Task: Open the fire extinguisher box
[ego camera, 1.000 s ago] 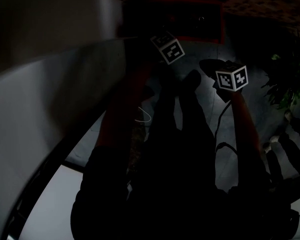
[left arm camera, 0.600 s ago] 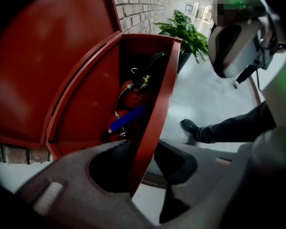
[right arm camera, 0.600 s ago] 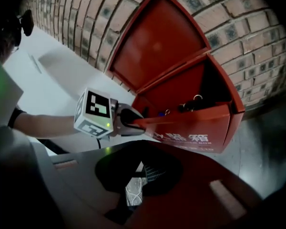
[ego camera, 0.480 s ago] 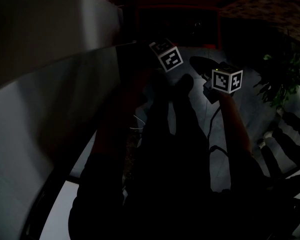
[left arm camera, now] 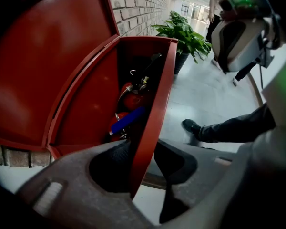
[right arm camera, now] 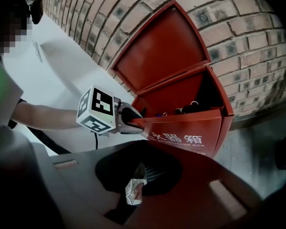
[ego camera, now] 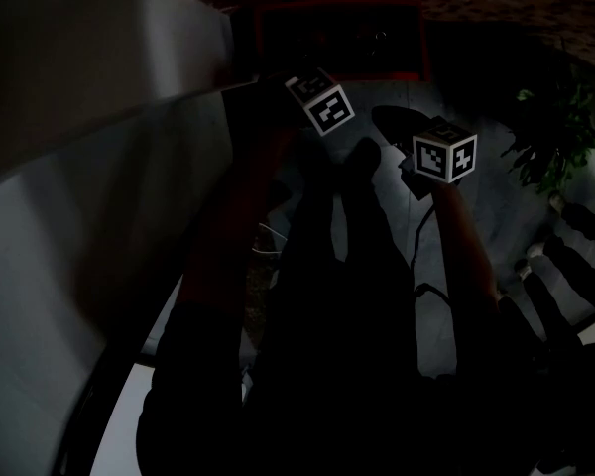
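The red fire extinguisher box (right arm camera: 181, 104) stands against a brick wall with its lid (right arm camera: 162, 46) raised. Its front panel (right arm camera: 181, 135), printed with white characters, tilts outward. Red extinguishers (left arm camera: 133, 97) with a blue handle (left arm camera: 127, 119) show inside. My left gripper (left arm camera: 143, 161) straddles the panel's upper edge (left arm camera: 155, 104), one jaw on each face, shut on it. It grips the panel's left corner in the right gripper view, behind its marker cube (right arm camera: 97, 109). My right gripper (right arm camera: 136, 187) hangs back from the box, shut, with a small shiny scrap at its tips.
The head view is very dark: both marker cubes (ego camera: 322, 104) (ego camera: 444, 152), the box (ego camera: 337, 38) at the top and a pale wall (ego camera: 89, 186) to the left. A potted plant (left arm camera: 181, 32) stands beyond the box. A person's leg and shoe (left arm camera: 195, 127) lie on the pale floor.
Both marker cubes have drifted slightly left in the head view. The left gripper stays at the box's edge.
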